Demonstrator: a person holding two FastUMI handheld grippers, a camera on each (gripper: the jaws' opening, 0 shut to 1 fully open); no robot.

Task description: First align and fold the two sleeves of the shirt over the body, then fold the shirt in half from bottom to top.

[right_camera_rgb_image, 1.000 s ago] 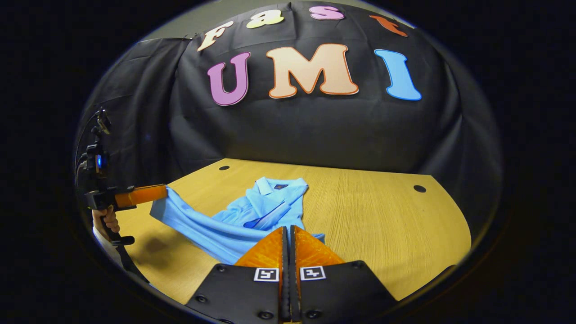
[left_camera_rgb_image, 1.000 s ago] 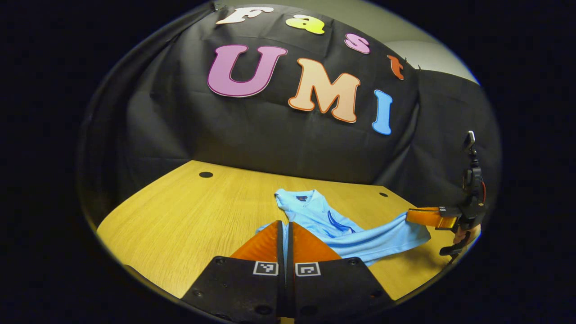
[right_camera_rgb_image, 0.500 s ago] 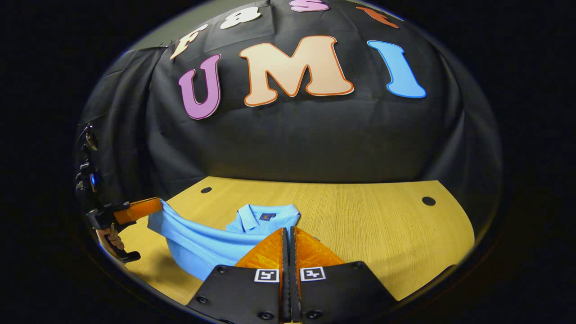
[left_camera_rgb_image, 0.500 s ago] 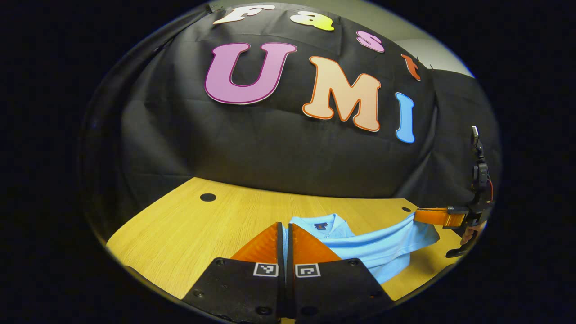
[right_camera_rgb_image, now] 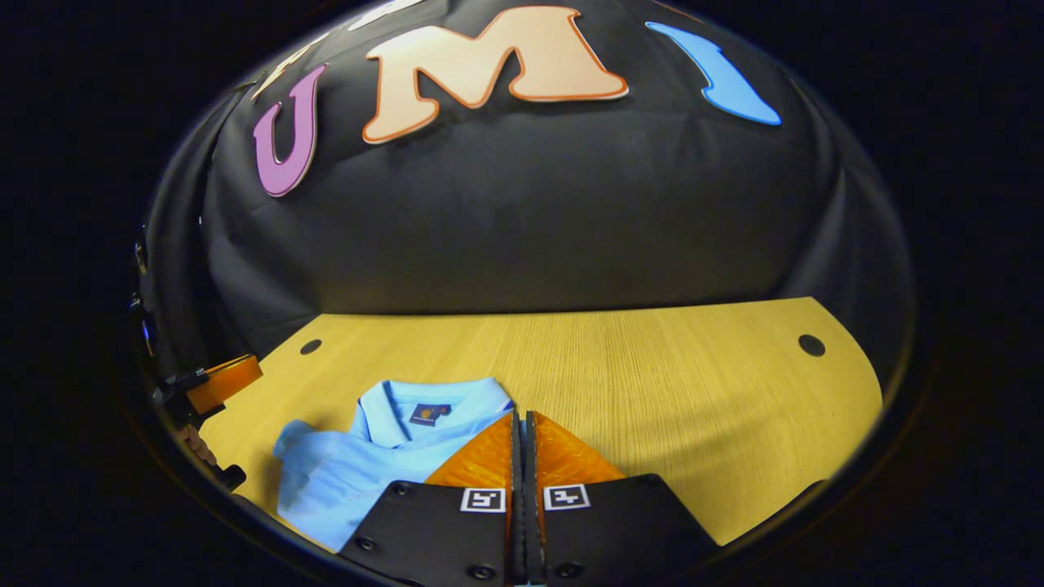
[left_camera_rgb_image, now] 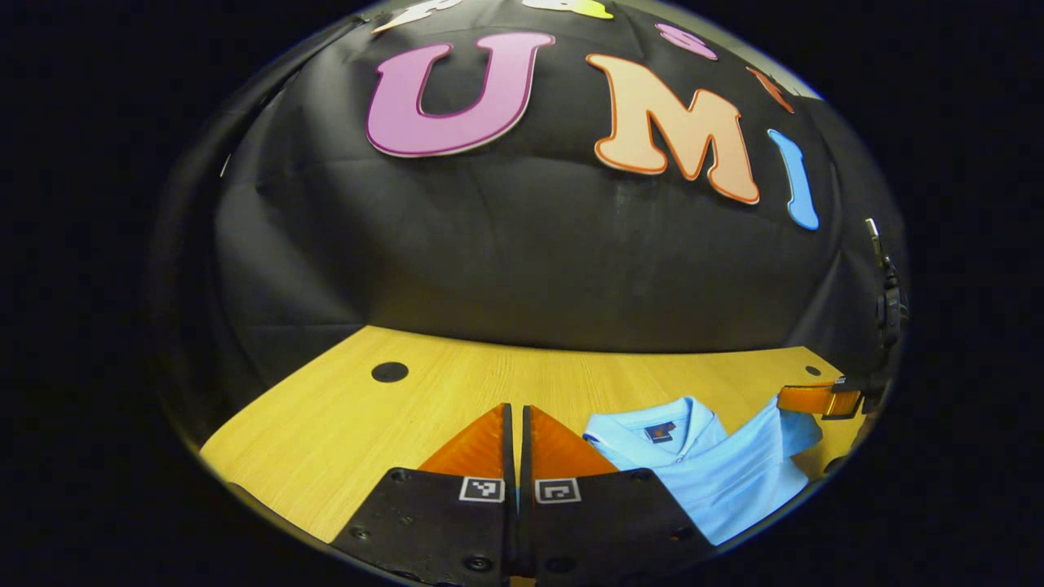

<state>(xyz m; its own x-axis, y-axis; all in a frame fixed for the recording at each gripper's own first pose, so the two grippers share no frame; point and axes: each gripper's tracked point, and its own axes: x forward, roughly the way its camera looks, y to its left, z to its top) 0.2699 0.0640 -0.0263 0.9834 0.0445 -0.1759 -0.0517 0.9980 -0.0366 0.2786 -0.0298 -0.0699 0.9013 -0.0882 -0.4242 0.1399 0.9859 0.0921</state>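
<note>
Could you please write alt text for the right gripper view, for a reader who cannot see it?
A light blue polo shirt lies on a wooden table, collar toward the black cloth wall, just left of the right gripper, whose fingers sit closed together. At the far left edge, the left gripper hangs above the table beside the shirt.

shirt (right_camera_rgb_image: 342, 473) lower part cut off by edge; hem hidden
</note>
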